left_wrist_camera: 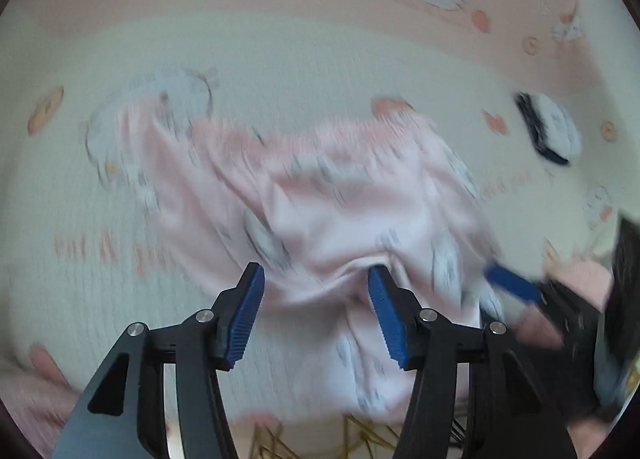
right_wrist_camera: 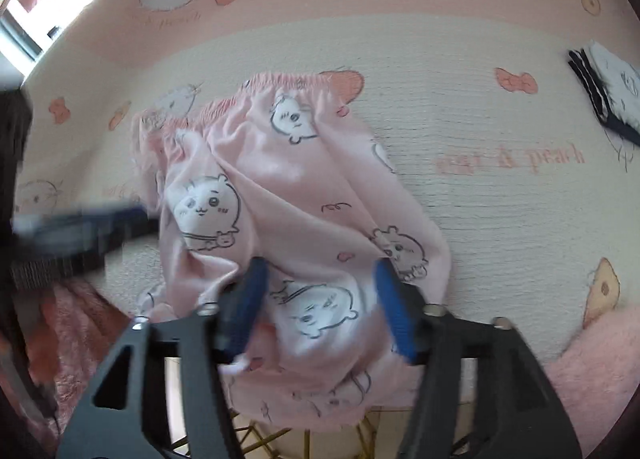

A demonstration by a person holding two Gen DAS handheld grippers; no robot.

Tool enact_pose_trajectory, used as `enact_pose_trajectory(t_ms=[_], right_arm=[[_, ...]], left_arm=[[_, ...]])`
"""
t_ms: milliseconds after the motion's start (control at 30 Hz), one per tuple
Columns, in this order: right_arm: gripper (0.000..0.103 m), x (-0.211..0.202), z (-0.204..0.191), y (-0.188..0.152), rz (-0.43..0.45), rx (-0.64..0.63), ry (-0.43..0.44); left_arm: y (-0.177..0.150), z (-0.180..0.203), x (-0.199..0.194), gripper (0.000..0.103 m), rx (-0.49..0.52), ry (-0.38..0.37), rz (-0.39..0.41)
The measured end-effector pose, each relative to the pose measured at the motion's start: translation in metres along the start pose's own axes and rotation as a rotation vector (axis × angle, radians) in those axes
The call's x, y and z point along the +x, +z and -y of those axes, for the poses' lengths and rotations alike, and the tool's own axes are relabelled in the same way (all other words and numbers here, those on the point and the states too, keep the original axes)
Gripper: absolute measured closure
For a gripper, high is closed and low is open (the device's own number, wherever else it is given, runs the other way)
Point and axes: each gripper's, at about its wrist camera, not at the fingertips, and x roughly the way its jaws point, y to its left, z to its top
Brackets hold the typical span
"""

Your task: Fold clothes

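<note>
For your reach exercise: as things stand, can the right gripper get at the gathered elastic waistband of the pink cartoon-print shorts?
Probably yes. The right gripper is open over the near hem of the pink cartoon-print shorts, and the gathered elastic waistband lies exposed at the far end. Only flat fabric lies between; the left gripper sits off to the side.

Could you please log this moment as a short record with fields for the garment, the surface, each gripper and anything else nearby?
garment: pink shorts with cartoon animal print, crumpled, elastic waistband at the far end
surface: cream and pink cartoon bedspread
left gripper: open, over the near hem of the shorts
right gripper: open, over the near hem
other item: dark and white folded cloth, apart from the shorts, far right
</note>
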Motion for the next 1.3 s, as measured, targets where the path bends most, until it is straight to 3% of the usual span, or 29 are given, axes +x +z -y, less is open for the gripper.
enact_pose_trajectory(t_ms=[67,133,167,200,267,333,433,567,667,767,800,833,867,900,1000,1067,1100,1167,1300], right_arm=[[0.023,0.01,-0.001,-0.003,-0.014,-0.008,-0.045],[0.025,0.016,0.002,-0.005,-0.033,0.019,-0.019],[0.036,0.015,0.004,-0.006,-0.04,0.045,0.013],[0.063,0.012,0.005,-0.006,-0.041,0.053,0.039],[0.084,0.006,0.002,-0.005,-0.044,0.039,0.063],[0.091,0.001,0.001,-0.007,-0.032,0.022,0.024],[0.093,-0.001,0.01,-0.001,-0.003,0.045,-0.016],[0.093,-0.023,0.017,0.006,0.098,0.018,-0.152],[0.093,-0.036,0.008,0.009,0.177,-0.055,-0.281],[0.091,-0.039,0.018,0.015,0.179,-0.034,-0.342],[0.084,-0.029,0.025,0.019,0.168,0.003,-0.336],[0.08,-0.029,0.035,0.019,0.162,0.044,-0.317],[0.074,-0.04,0.046,0.013,0.168,0.097,-0.268],[0.068,-0.042,0.052,0.013,0.178,0.144,-0.212],[0.056,-0.051,0.048,0.023,0.205,0.182,-0.124],[0.052,-0.052,0.035,0.039,0.203,0.151,-0.106],[0.043,-0.05,0.029,0.048,0.196,0.133,-0.096],[0.035,-0.037,0.02,0.073,0.164,0.094,-0.071],[0.034,0.011,0.003,0.111,0.052,0.017,-0.051]], left_arm=[[0.001,0.003,0.003,0.047,0.007,0.018,-0.006],[-0.002,0.003,0.004,0.047,0.013,0.021,-0.011],[-0.004,0.003,0.004,0.048,0.016,0.023,-0.013],[-0.006,0.002,0.004,0.051,0.02,0.025,-0.016],[-0.009,0.002,0.004,0.078,0.026,0.029,-0.021],[-0.013,0.002,0.005,0.091,0.032,0.032,-0.026],[-0.018,0.002,0.005,0.096,0.041,0.038,-0.034],[-0.04,-0.014,-0.012,0.097,-0.019,-0.105,-0.087],[-0.051,-0.017,-0.028,0.096,-0.008,-0.189,-0.107],[-0.042,-0.034,-0.046,0.095,-0.067,-0.217,-0.047],[-0.039,-0.04,-0.052,0.094,-0.09,-0.224,-0.024],[-0.03,-0.049,-0.056,0.084,-0.122,-0.211,0.002],[-0.018,-0.059,-0.059,0.059,-0.159,-0.189,0.029],[-0.006,-0.07,-0.062,0.048,-0.196,-0.167,0.056],[0.025,-0.095,-0.057,0.047,-0.255,-0.092,0.086],[0.036,-0.082,-0.038,0.047,-0.249,-0.053,0.076],[0.042,-0.077,-0.024,0.047,-0.242,-0.045,0.067],[0.054,-0.072,0.005,0.047,-0.229,-0.038,0.046],[0.06,-0.066,0.029,0.047,-0.176,-0.038,0.015]])
